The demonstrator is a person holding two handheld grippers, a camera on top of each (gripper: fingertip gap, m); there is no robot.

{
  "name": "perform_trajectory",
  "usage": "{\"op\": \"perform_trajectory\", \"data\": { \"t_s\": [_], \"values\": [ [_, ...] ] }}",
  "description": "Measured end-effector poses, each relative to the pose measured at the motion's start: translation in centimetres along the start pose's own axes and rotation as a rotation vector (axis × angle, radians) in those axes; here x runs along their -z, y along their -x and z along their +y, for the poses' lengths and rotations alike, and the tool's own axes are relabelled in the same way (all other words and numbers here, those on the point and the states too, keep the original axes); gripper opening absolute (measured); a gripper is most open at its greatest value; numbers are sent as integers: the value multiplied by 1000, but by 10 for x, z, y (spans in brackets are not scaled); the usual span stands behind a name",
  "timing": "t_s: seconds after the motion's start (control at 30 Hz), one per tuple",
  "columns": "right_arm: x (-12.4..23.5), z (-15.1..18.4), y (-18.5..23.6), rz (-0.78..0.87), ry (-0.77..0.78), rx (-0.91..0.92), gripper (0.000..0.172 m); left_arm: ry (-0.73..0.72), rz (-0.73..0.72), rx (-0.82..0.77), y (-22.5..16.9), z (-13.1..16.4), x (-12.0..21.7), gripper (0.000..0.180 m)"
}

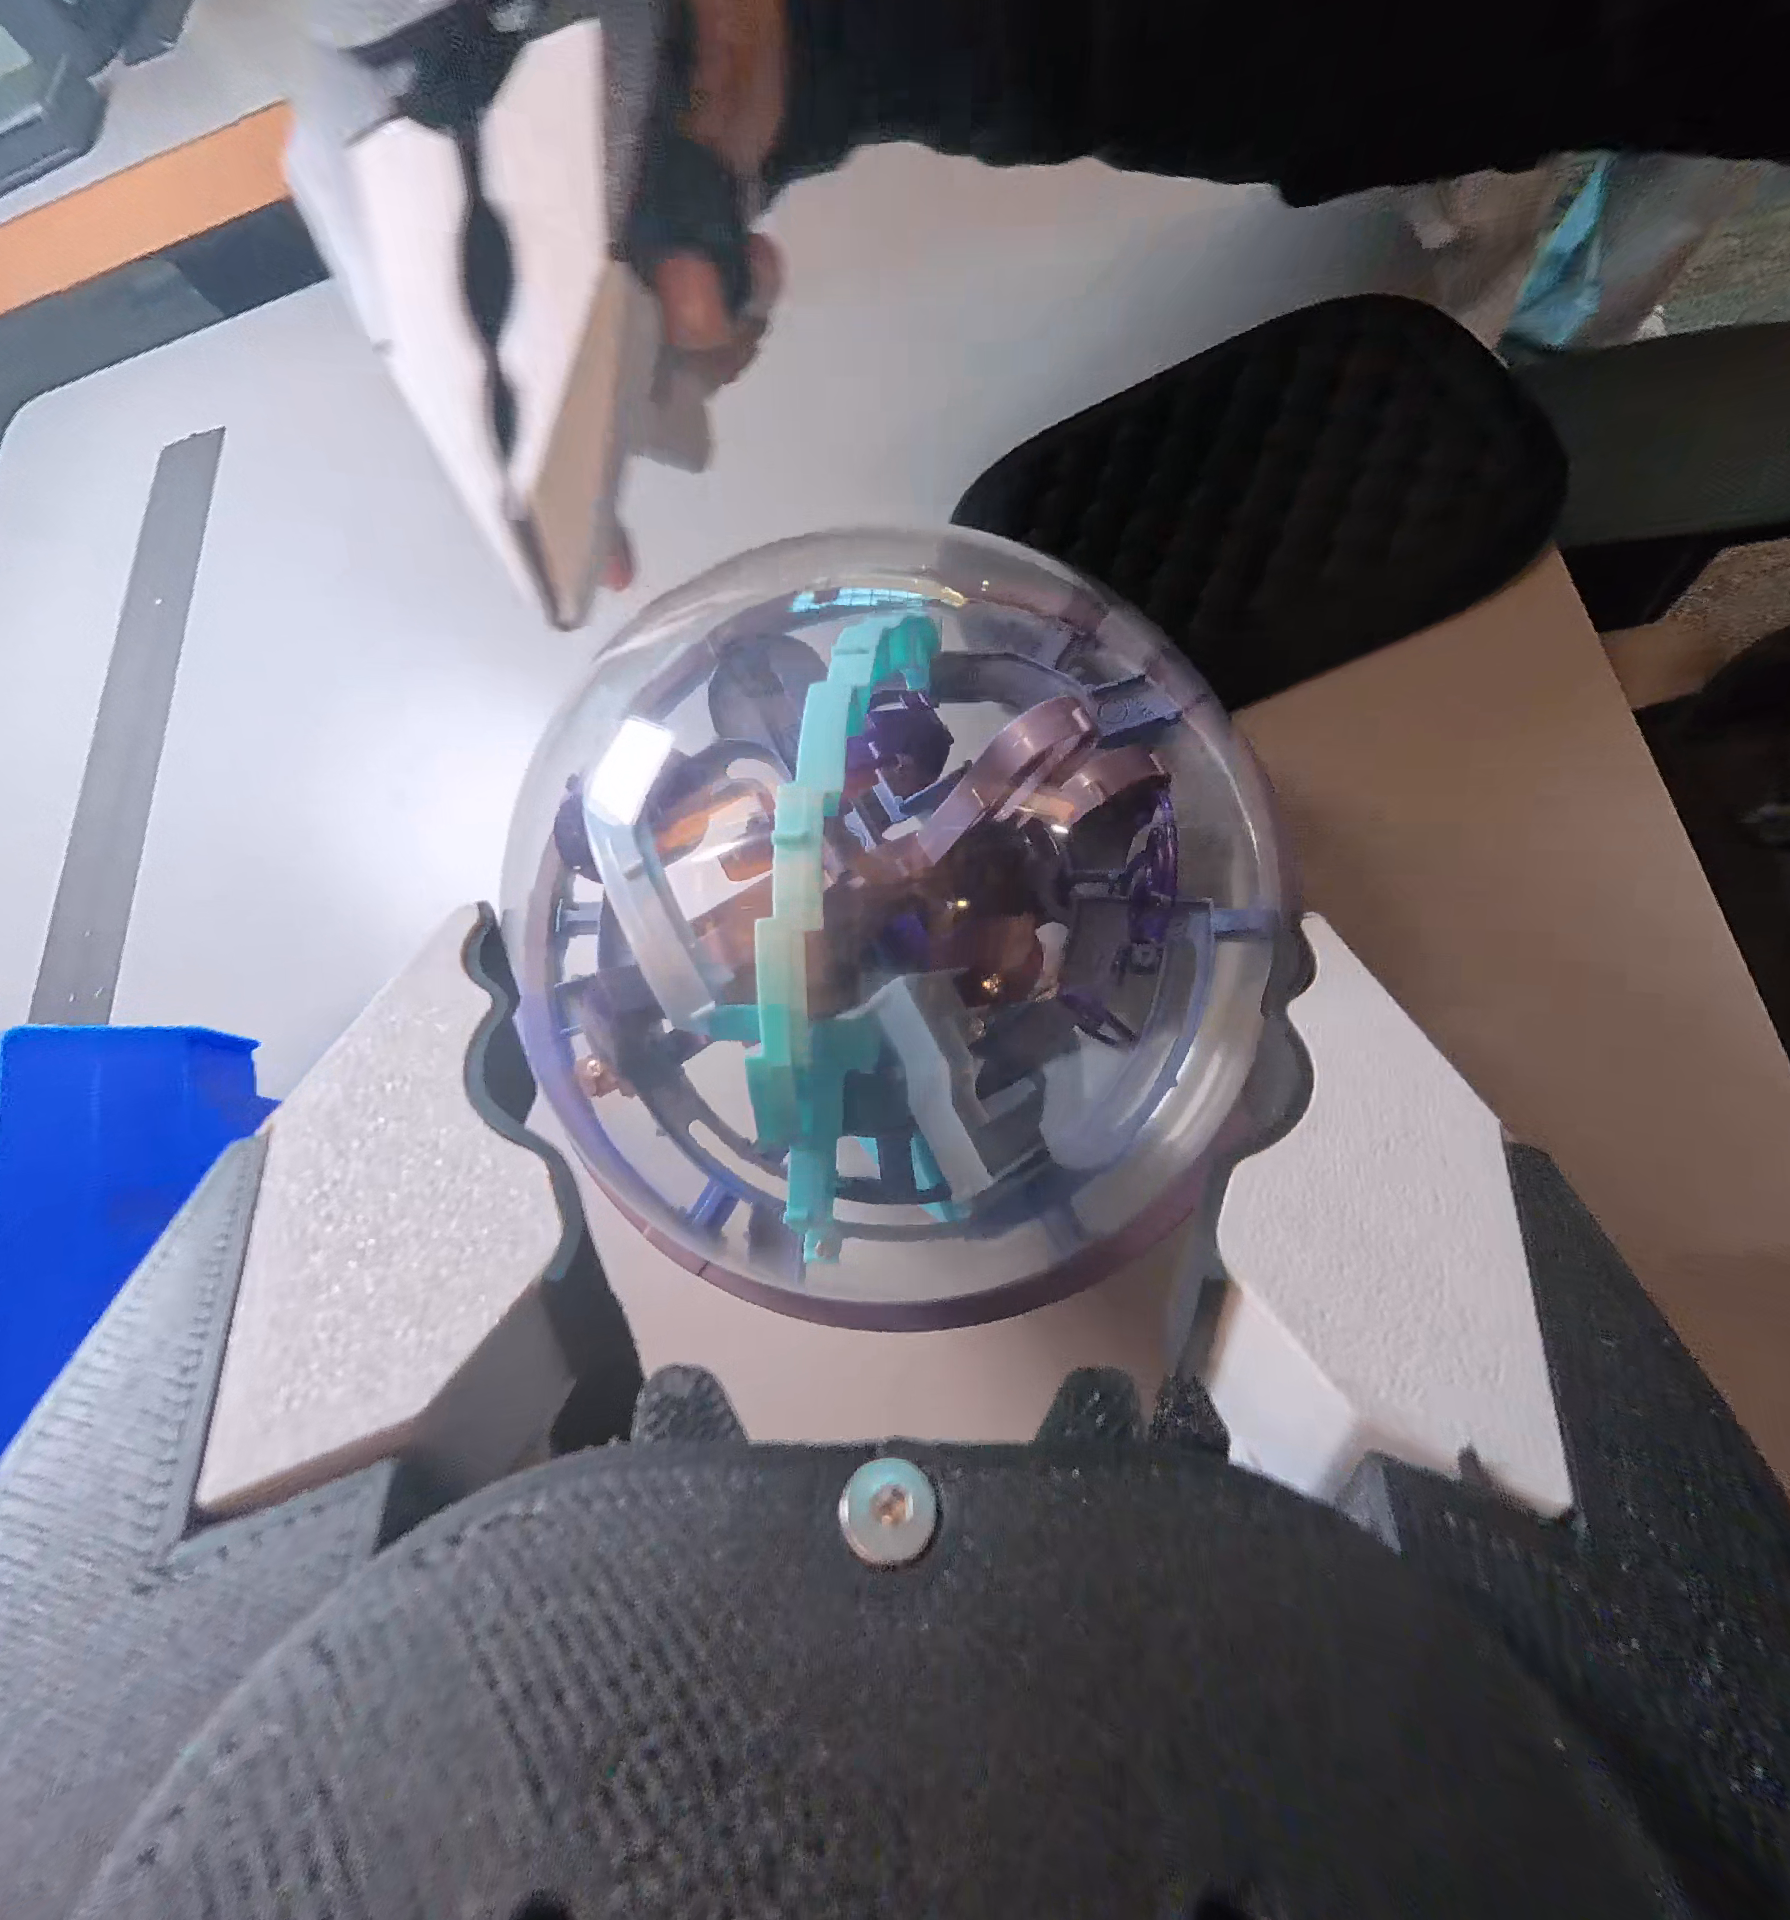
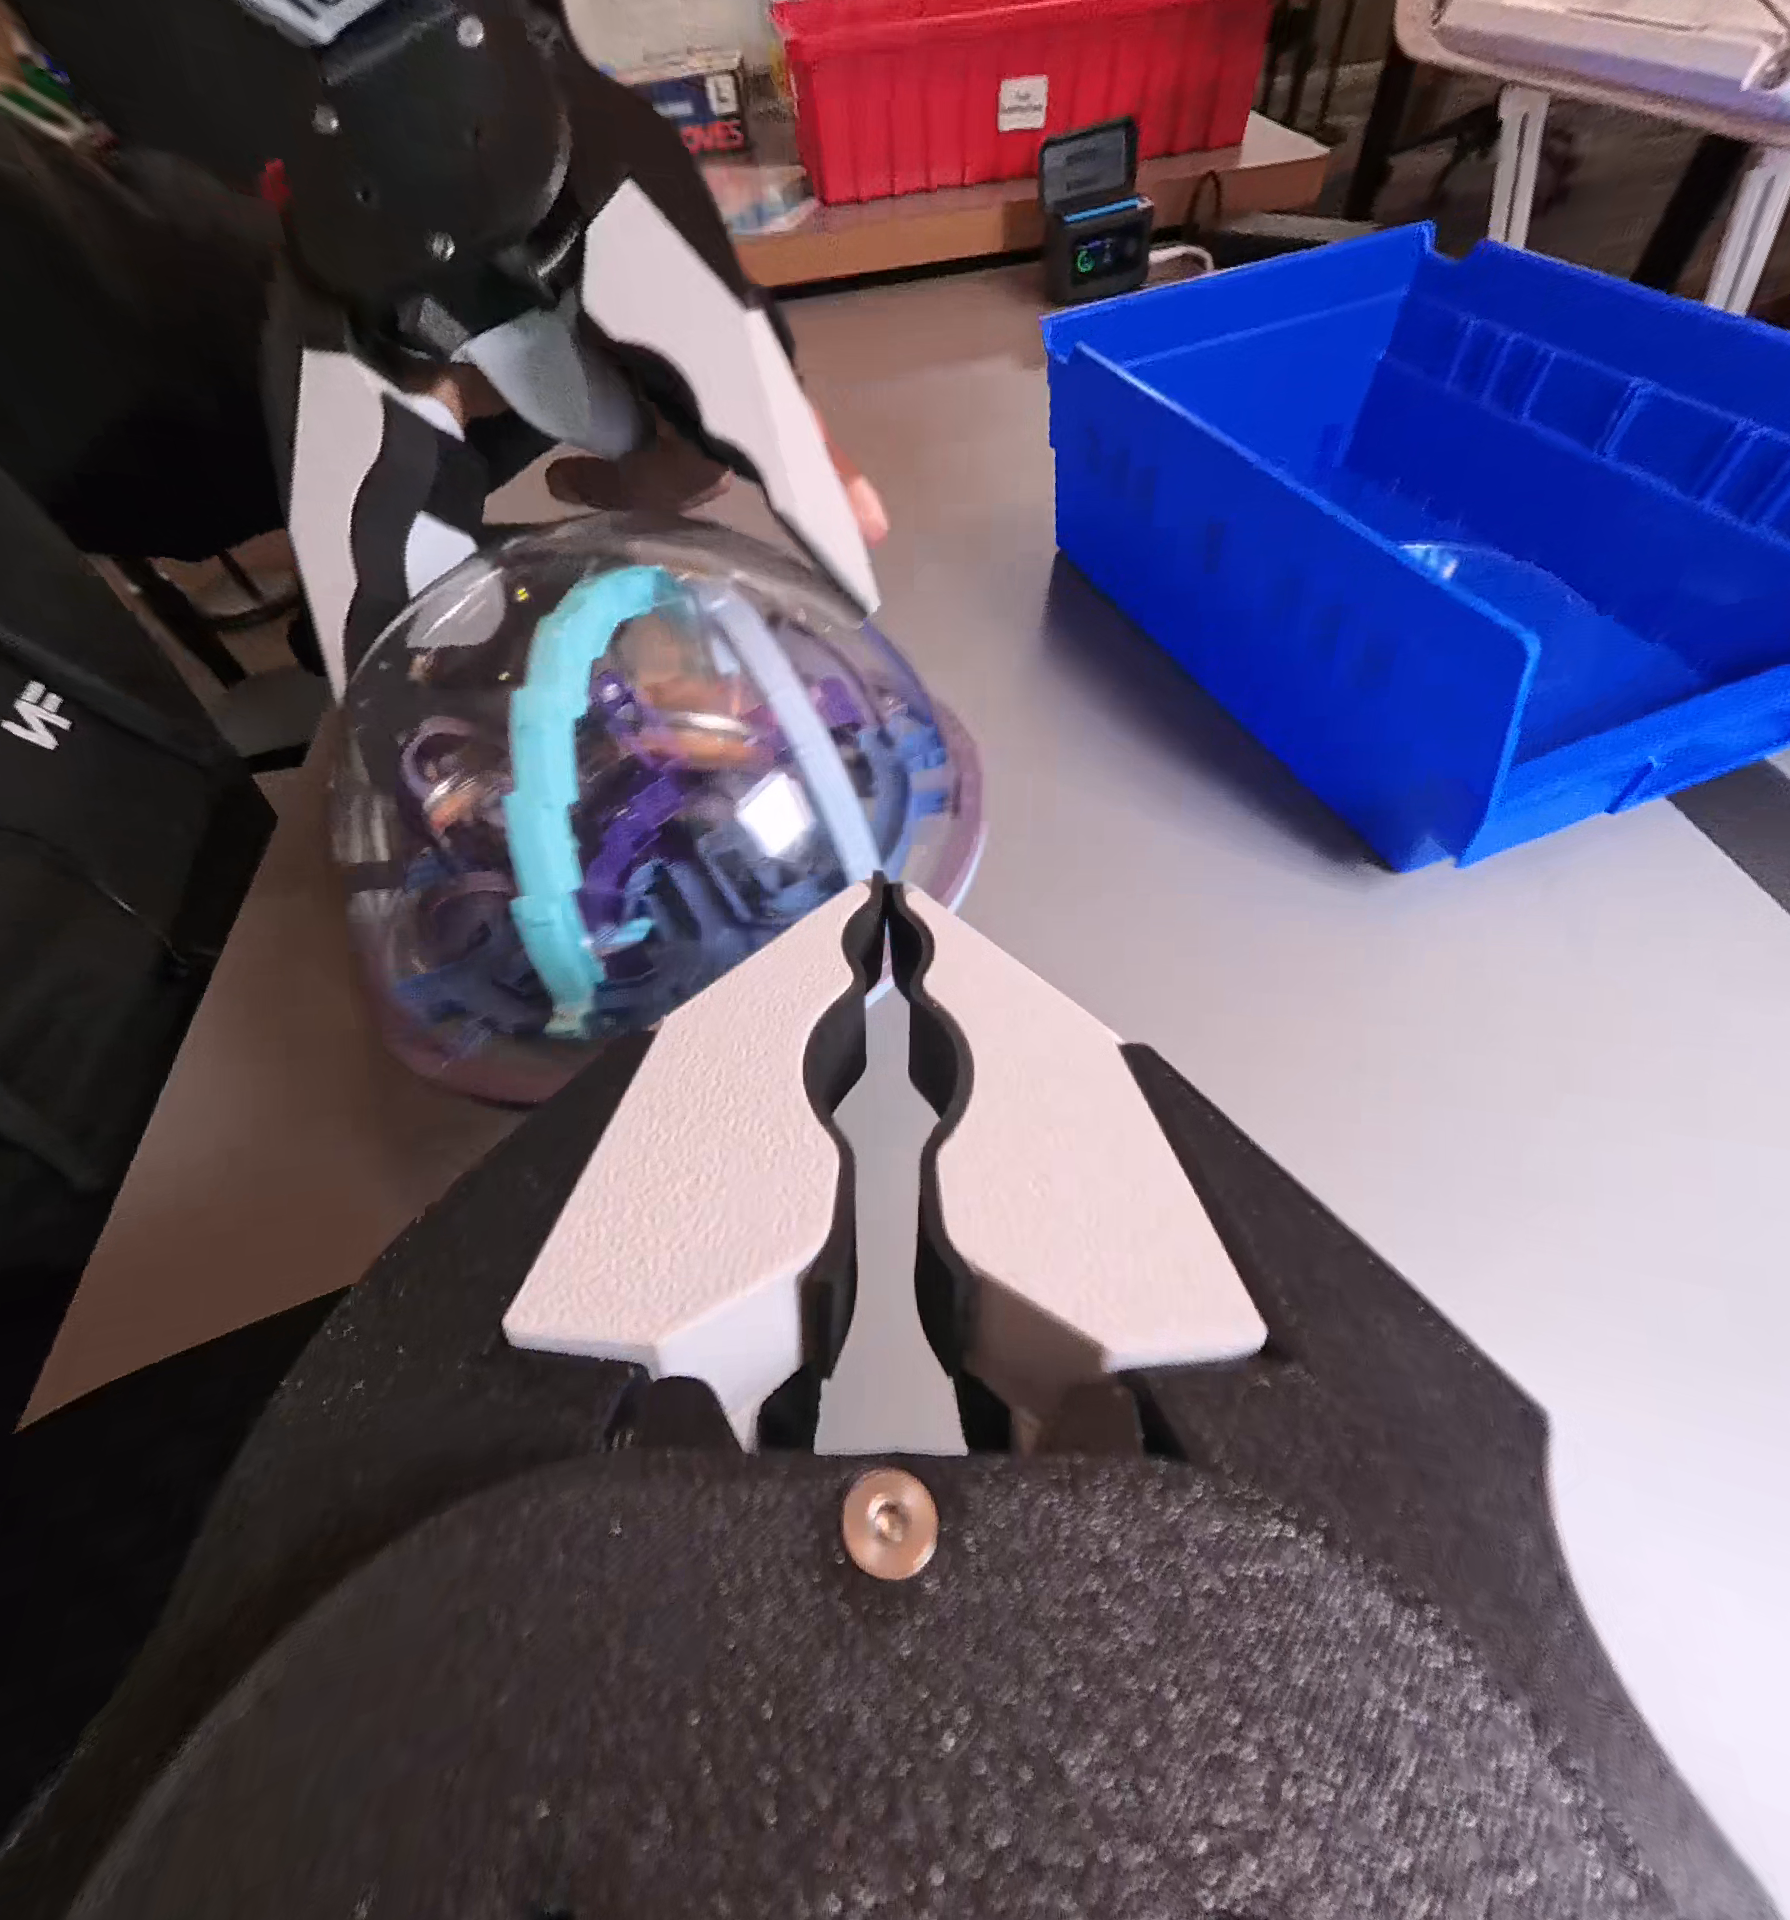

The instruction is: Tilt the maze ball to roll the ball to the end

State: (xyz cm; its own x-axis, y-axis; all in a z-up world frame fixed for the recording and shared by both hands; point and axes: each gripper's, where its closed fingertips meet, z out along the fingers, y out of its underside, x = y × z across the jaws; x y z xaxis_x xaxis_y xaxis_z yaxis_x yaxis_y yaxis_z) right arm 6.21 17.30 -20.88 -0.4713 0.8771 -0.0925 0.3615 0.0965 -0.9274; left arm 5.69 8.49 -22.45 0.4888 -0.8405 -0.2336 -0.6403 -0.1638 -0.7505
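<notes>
The maze ball (image 1: 891, 914) is a clear sphere with a teal track and purple and blue parts inside. It sits between the fingers of my left gripper (image 1: 891, 966), whose pads (image 1: 491, 997) press on its two sides. In the right wrist view the ball (image 2: 652, 821) is at the left, low over the table's edge, with the left gripper (image 2: 600, 639) straddling it from above. My right gripper (image 2: 883, 896) is shut and empty, its tip just in front of the ball's lower right rim. In the left wrist view the right gripper (image 1: 558, 603) is beside the ball's upper left.
A blue bin (image 2: 1442, 582) stands on the white table (image 2: 1286, 1091) to the right of the ball; it also shows in the left wrist view (image 1: 70, 1195). A black chair (image 1: 1286, 499) is beyond the table's tan edge (image 1: 1493, 831). A red crate (image 2: 1016, 94) stands far behind.
</notes>
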Motion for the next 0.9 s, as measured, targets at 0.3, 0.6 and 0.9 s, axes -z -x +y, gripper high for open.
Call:
{"op": "perform_trajectory", "data": {
  "t_s": [0.3, 0.6, 0.9],
  "values": [
    [-56, -11, -22, -387, 118, -99, 0, 20, 32, -52, -5, -2, -2, 139],
    [-74, -4, -13, -526, 149, -151, 0, 30, 39, -82, -7, -4, -2, 138],
    [-65, -6, -14, -474, 125, -142, 0, 26, 42, -86, -8, -7, -5, 140]
  ]
}}
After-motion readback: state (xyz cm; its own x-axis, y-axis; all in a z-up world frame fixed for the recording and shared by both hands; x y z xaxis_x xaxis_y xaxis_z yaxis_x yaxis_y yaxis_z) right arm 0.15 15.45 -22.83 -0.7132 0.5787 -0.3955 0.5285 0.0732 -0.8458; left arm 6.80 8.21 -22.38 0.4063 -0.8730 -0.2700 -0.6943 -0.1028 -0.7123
